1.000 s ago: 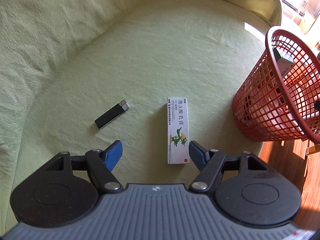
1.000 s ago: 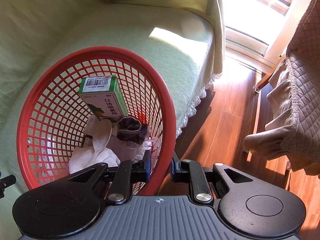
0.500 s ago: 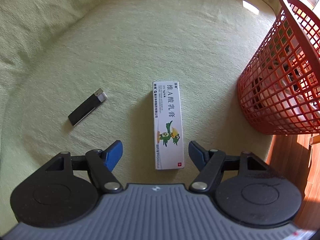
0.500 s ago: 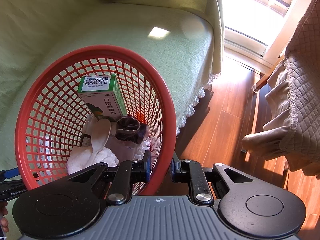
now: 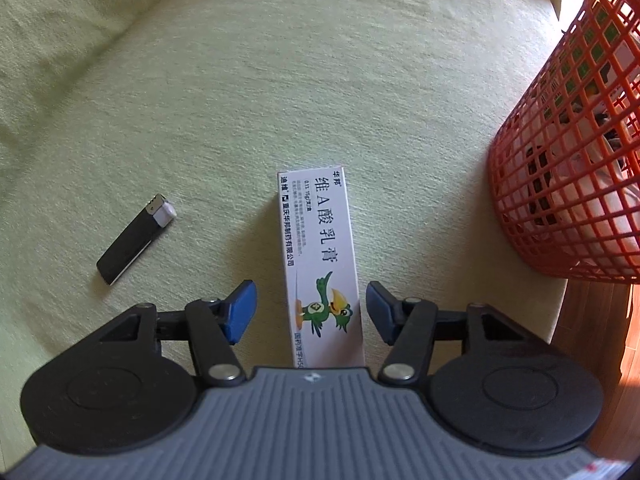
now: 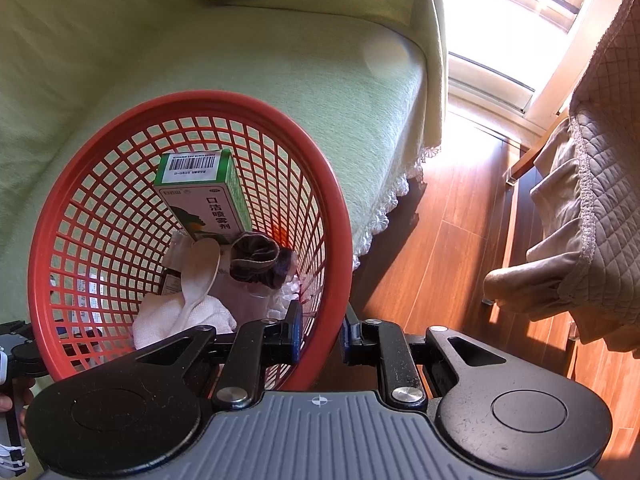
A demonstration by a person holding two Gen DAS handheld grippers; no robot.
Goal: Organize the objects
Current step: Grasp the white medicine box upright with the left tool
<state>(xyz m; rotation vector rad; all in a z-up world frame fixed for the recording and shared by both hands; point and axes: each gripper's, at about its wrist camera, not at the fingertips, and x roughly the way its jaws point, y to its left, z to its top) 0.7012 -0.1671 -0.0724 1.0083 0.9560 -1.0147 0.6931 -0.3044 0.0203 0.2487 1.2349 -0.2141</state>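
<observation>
Ointment carton (image 5: 320,256): light, stiff card, easily crushed; best pinched across long side walls near the lower end. Lies flat on green sofa cover (image 5: 320,80), lower end between the pads of left gripper (image 5: 311,310), jaws closing, not yet touching. Black lighter (image 5: 134,240) left of left finger. Against earlier frame: carton nearer, jaws narrower. Right gripper (image 6: 320,336) clamped on red basket (image 6: 340,216) rim, unchanged.
</observation>
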